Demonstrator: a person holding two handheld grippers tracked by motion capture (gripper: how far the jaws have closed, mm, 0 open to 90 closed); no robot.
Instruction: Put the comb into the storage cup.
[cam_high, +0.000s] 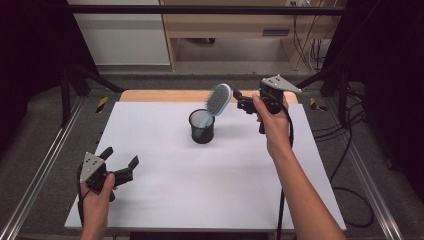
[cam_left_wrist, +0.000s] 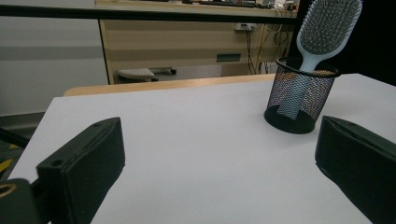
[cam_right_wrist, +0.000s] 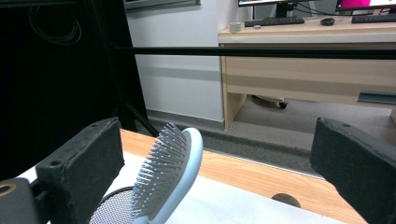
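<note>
Left hand-held gripper (cam_high: 121, 160) low near table edge, jaws spread, right hand-held gripper (cam_high: 239, 101) raised, arm extended, jaws wide

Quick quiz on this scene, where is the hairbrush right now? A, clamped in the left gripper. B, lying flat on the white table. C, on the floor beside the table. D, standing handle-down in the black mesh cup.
D: the hairbrush stands tilted with its handle down inside the black mesh cup, bristle head sticking up above the rim, and both grippers are open and apart from it.
</note>
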